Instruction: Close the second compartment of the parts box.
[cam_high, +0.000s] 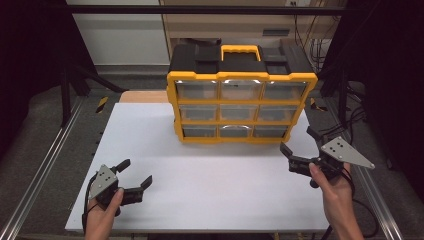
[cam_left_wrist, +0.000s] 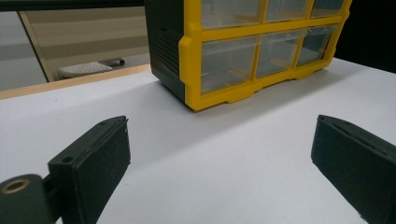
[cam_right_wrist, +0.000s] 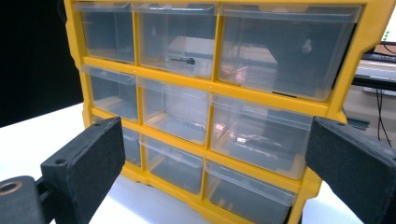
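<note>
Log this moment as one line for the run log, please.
left tongs: open, over white table, empty | right tongs: open, empty, facing drawers | yellow drawer cabinet: upright, drawers closed

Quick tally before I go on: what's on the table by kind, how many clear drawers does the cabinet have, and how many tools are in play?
Drawer cabinet, yellow and black: 1
Clear drawers in its front, three rows of three: 9
Tools, left tool and right tool, both open and empty: 2
White table: 1
Total: 13
</note>
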